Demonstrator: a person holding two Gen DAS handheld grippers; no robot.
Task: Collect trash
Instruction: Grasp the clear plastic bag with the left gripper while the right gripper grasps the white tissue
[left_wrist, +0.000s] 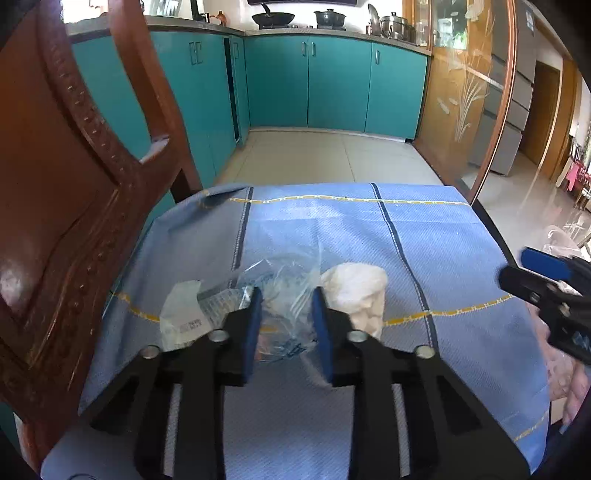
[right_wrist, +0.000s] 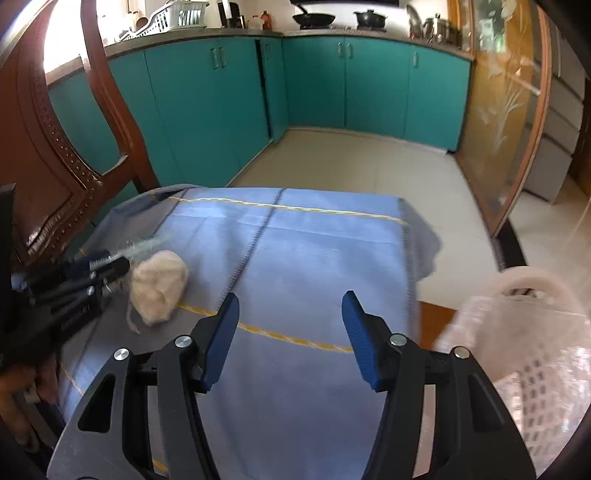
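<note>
Left gripper sits low over the near part of the table, its blue pads closed in on a crumpled clear plastic bag, which bunches between them; the grip looks clenched on the film. Just left of that bag, touching it, lies a white wrapper with a printed label. Just right of the bag, against the right-hand pad, rests a crumpled white tissue wad. All three pieces of trash lie on the blue tablecloth with its yellow stitched lines and dark stripes.

Right gripper hovers over a bare stretch of the same cloth, its jaws standing apart with nothing between them. It also shows at the right edge of the left wrist view, blurred, with part of a hand beneath it. From the right wrist view the tissue wad sits to the left, beside the left gripper.

Near right, off the table's edge, stands a pale pink perforated plastic basket lined with a clear bag; what is inside it cannot be made out.

Left of the table rises a carved reddish-brown wooden chair back. Beyond the table lies a pale tiled floor, then teal kitchen cabinets under a counter carrying a wok and pots. At far right stands a sliding glass door etched with a plant pattern.
</note>
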